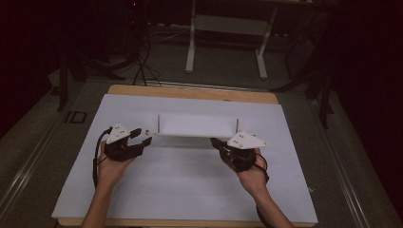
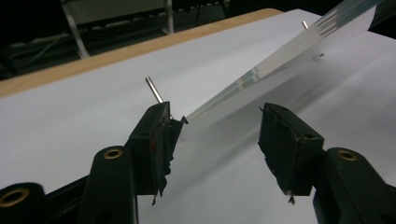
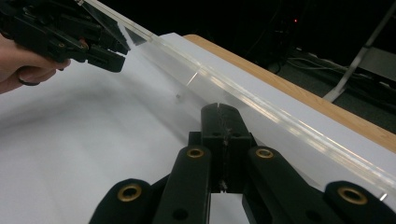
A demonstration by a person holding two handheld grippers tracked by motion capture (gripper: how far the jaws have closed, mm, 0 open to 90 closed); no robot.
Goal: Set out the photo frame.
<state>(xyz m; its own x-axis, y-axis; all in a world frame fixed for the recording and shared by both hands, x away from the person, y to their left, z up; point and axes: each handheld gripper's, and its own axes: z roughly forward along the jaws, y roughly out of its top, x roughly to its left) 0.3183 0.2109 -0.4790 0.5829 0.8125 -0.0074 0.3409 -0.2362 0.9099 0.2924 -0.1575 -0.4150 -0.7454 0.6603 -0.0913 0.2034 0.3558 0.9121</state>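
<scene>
Your left tool [image 2: 219, 140] stands spread beside the clear acrylic sheet's [image 1: 197, 126] end, nothing between its pads. Your right tool [image 3: 223, 122] is pressed together just beside the sheet, mid-counter [image 1: 190, 190] toward the far edge.

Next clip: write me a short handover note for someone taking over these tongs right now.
Left tongs: open, nothing between the jaws, at the left end of the clear plate.
Right tongs: shut, empty, just below the plate's right end.
Plate rests raised on thin metal pins over the white sheet.
Done: plate sits on the pins, released.
Left: probably just back both tongs away; check it sits steady.
</scene>
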